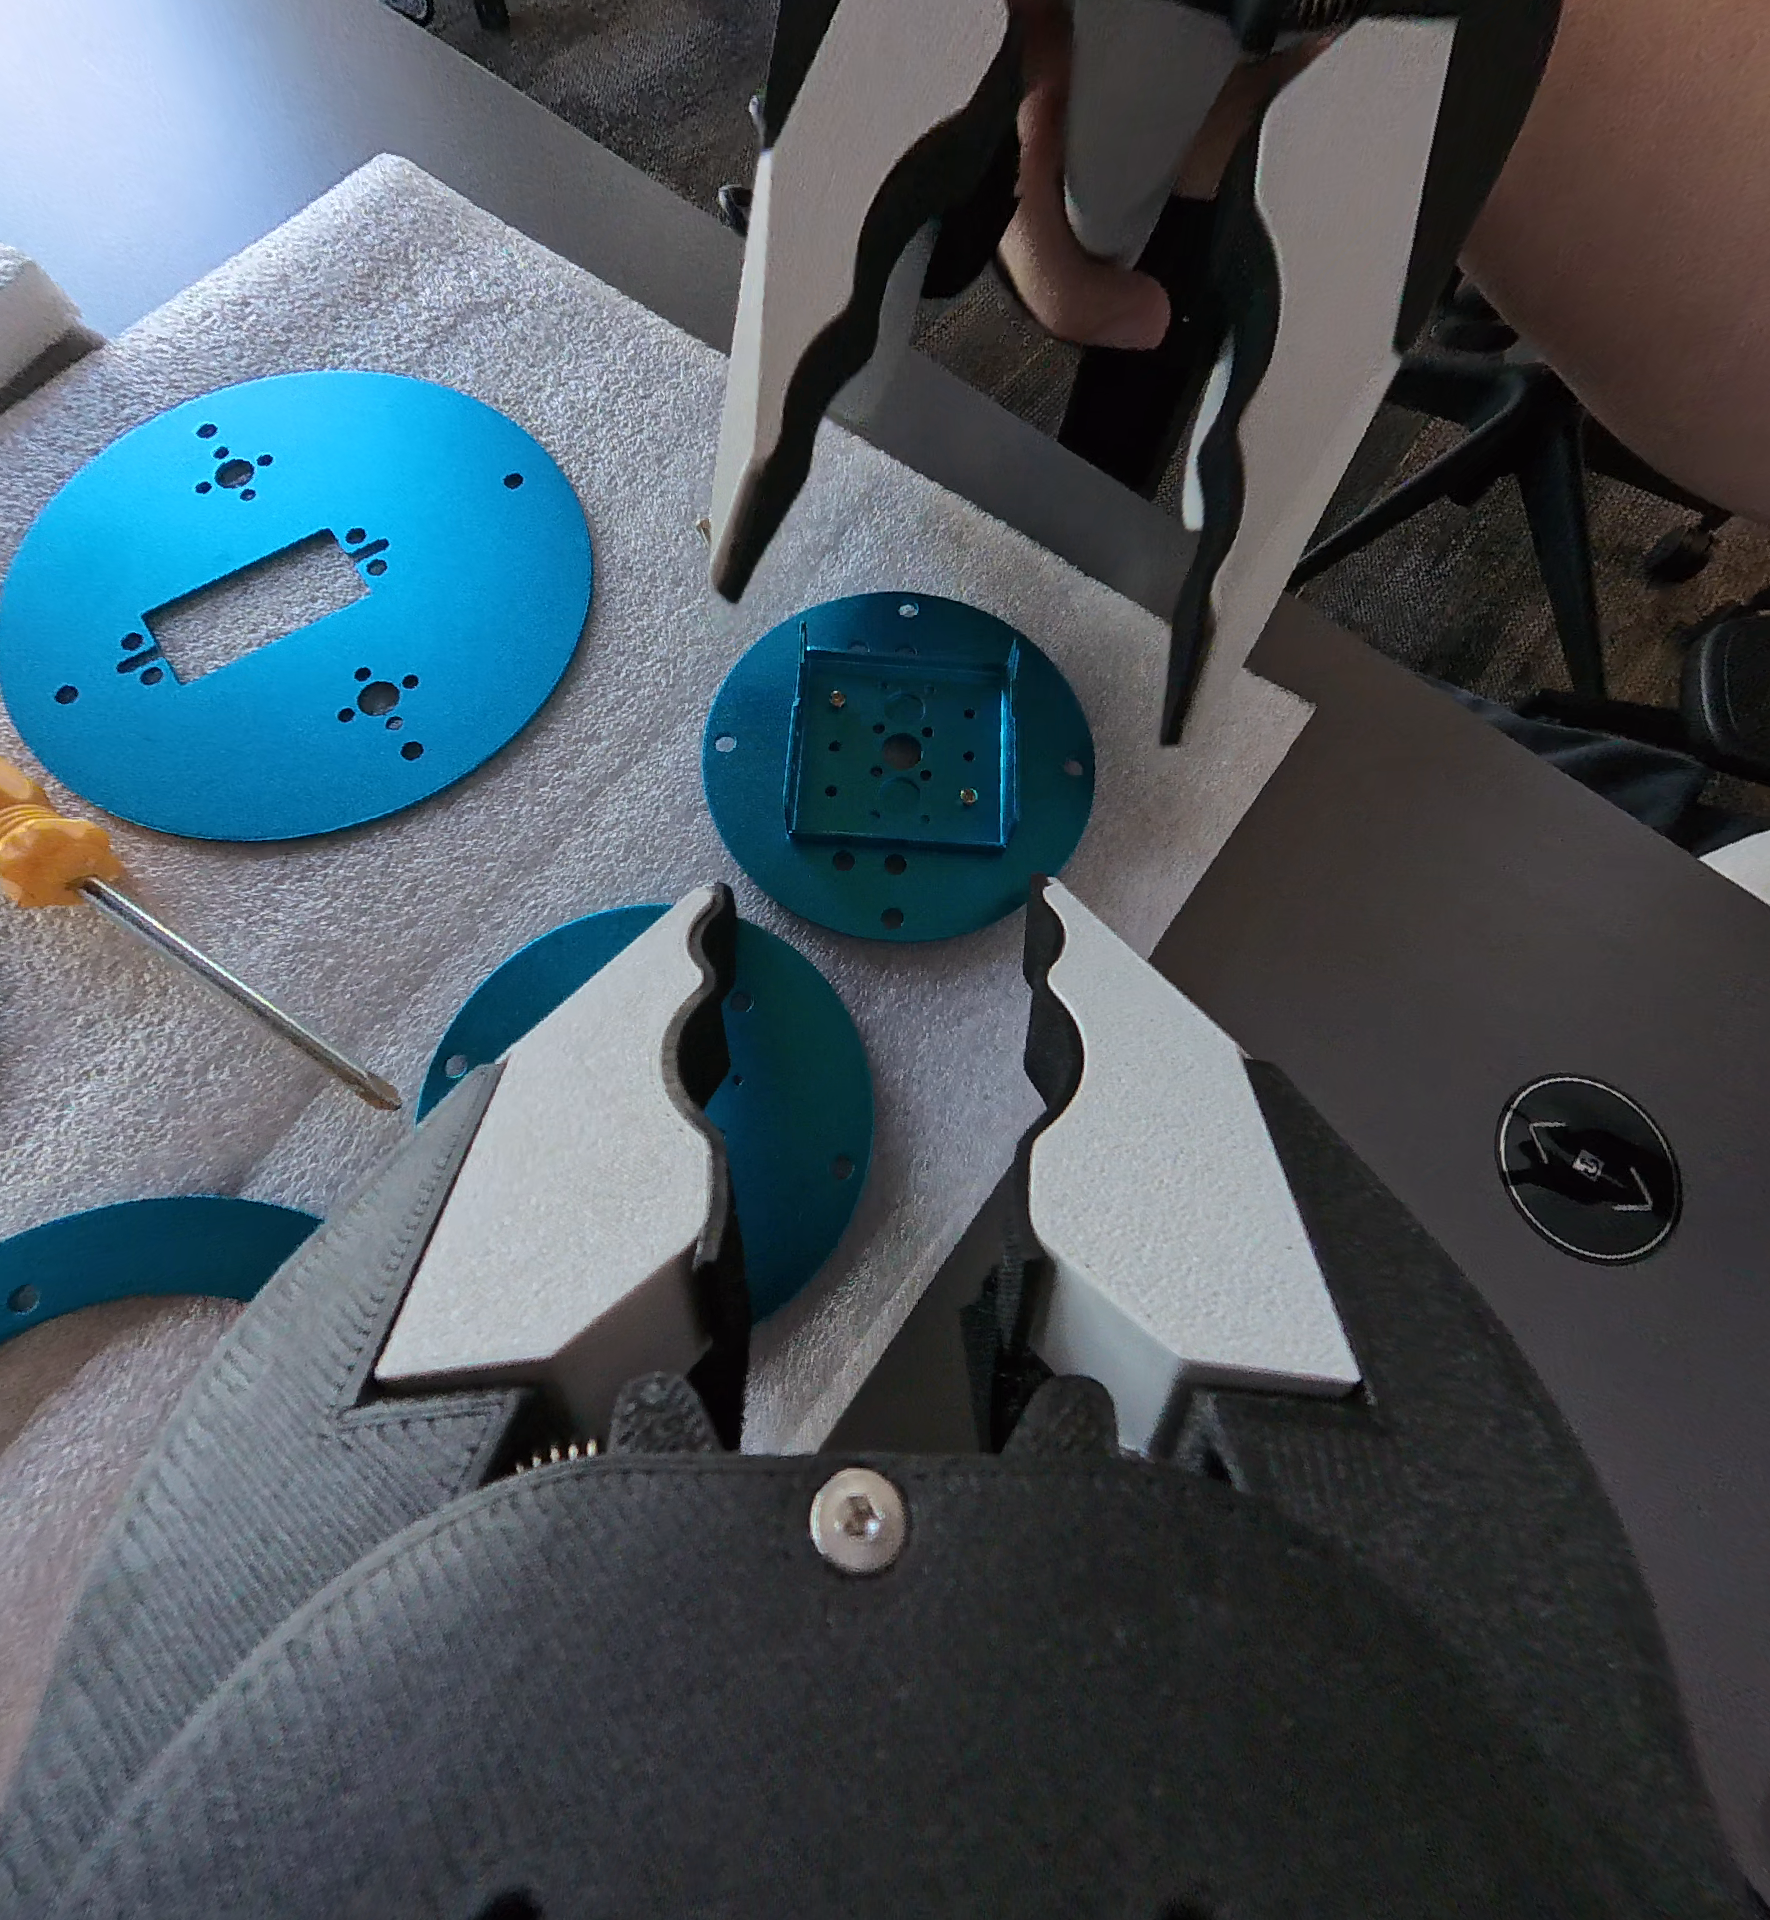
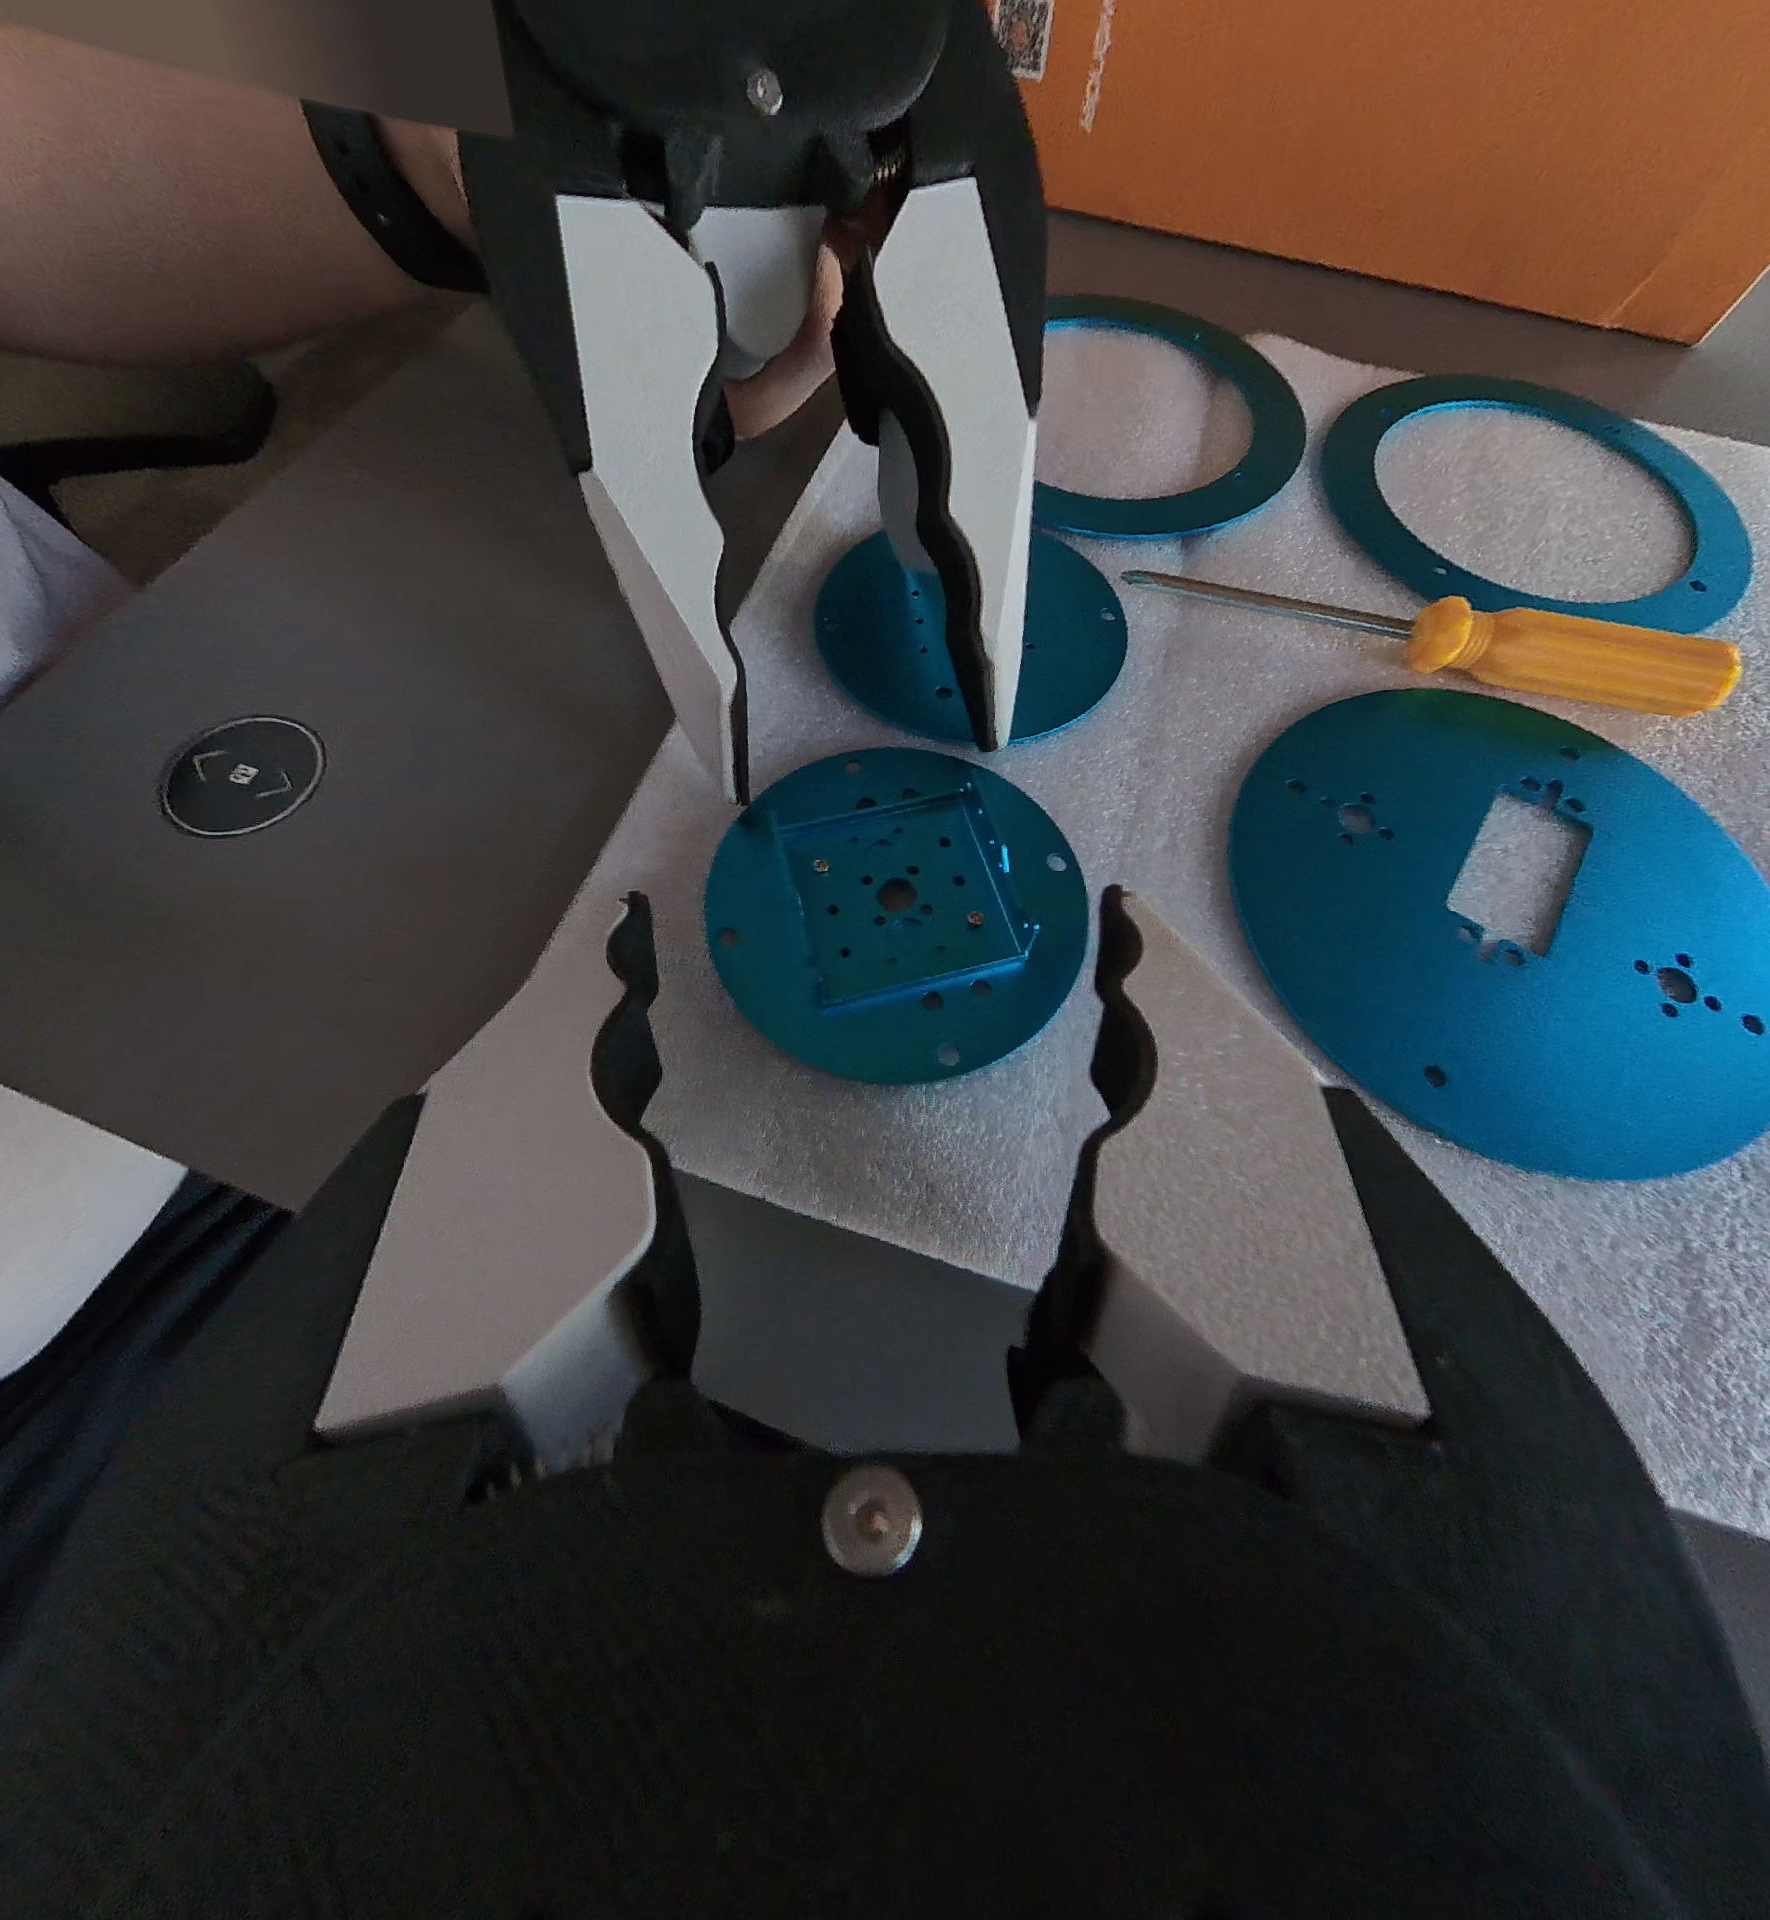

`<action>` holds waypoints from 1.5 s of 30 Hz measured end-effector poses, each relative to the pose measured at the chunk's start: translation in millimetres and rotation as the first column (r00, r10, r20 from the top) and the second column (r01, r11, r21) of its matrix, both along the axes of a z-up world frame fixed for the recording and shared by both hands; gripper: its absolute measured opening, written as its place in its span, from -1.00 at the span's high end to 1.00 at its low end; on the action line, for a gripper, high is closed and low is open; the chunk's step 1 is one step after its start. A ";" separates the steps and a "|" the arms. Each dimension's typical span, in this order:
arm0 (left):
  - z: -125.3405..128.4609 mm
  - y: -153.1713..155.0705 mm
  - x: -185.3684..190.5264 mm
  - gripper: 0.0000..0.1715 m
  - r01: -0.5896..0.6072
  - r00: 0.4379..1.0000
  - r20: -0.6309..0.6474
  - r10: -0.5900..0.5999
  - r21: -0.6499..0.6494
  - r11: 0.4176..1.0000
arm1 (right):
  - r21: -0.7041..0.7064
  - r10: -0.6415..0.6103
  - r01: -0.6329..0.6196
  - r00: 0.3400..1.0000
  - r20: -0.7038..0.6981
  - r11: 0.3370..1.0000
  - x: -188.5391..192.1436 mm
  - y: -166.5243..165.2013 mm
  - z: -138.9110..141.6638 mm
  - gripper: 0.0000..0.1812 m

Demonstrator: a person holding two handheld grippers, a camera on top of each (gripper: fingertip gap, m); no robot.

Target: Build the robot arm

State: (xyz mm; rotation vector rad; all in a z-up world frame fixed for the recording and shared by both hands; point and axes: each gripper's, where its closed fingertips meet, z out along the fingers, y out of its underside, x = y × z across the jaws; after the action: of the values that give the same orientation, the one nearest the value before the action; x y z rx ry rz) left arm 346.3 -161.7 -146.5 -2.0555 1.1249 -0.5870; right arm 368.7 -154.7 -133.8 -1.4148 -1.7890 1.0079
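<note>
A small blue disc with a square bracket on it lies on white foam. My left gripper is open and empty, its tips just above the disc's near edge. Its left finger hangs over a second small blue disc. My right gripper is open and empty. It faces the left one from the opposite side, with its tips either side of the bracket disc and slightly above it.
A large blue disc with a rectangular cutout, a yellow-handled screwdriver and two blue rings lie on the foam. A grey closed laptop borders the foam. An orange box stands behind. The gap from one gripper's tips to the other's is roughly 4 cm. From either gripper's tips it is about 12 cm to the yellow-handled screwdriver. Look for it in the right wrist view too.
</note>
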 end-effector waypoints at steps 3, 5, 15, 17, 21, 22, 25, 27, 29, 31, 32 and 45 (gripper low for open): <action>4.1 -0.6 -4.4 0.35 -0.018 1.000 0.004 0.018 0.009 1.000 | -0.035 -0.060 0.057 0.995 -0.084 0.998 11.5 10.1 21.8 0.15; 11.6 -1.3 -8.2 0.36 -0.035 0.999 0.019 0.035 0.025 0.999 | -0.064 -0.183 0.177 0.977 -0.110 0.982 21.8 35.4 29.4 0.43; 42.5 -5.2 -26.2 0.41 -0.097 0.995 0.046 0.093 0.097 0.991 | 0.004 -0.249 0.251 0.958 0.141 0.968 26.7 73.3 -14.6 0.80; 45.2 -6.9 -26.3 0.41 -0.096 0.995 0.046 0.092 0.106 0.990 | -0.029 -0.181 0.187 0.972 0.151 0.982 23.6 71.1 -12.6 0.83; 46.9 -10.4 -26.9 0.42 -0.098 0.995 0.044 0.093 0.113 0.989 | -0.014 -0.101 0.105 0.981 0.167 0.994 22.1 71.9 -10.1 0.89; 47.0 -10.8 -27.4 0.42 -0.098 0.995 0.041 0.094 0.115 0.989 | -0.025 -0.087 0.093 0.981 0.175 0.995 21.2 71.1 -10.1 0.91; 47.0 -11.3 -28.5 0.43 -0.096 0.995 0.036 0.092 0.117 0.989 | -0.001 -0.027 0.027 0.982 0.188 1.000 20.5 69.4 -11.3 0.90; 46.9 -11.0 -29.8 0.43 -0.097 0.995 0.032 0.094 0.116 0.989 | 0.010 0.017 -0.019 0.981 0.192 1.000 20.5 68.7 -10.9 0.89; 47.3 -10.3 -31.0 0.43 -0.099 0.995 0.032 0.096 0.117 0.988 | -0.009 0.051 -0.051 0.982 0.181 0.999 17.5 68.3 -9.4 0.89; 48.0 -10.0 -31.6 0.43 -0.101 0.995 0.032 0.098 0.117 0.988 | -0.009 0.082 -0.082 0.975 0.209 0.997 18.5 68.1 -13.2 0.89; 47.9 -10.1 -31.8 0.43 -0.101 0.995 0.031 0.098 0.118 0.988 | 0.006 0.088 -0.092 0.972 0.218 0.996 18.5 69.6 -15.2 0.89; 39.7 -10.6 -35.7 0.44 -0.109 0.994 -0.008 0.110 0.108 0.988 | -0.015 0.133 -0.133 0.967 0.218 0.991 17.2 71.2 -16.6 0.90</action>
State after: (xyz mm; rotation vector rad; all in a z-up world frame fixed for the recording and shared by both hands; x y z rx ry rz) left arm 310.5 -172.4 -106.7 -2.0169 1.0215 -0.4494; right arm 386.0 -83.6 -150.5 -1.4699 -2.0670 0.9491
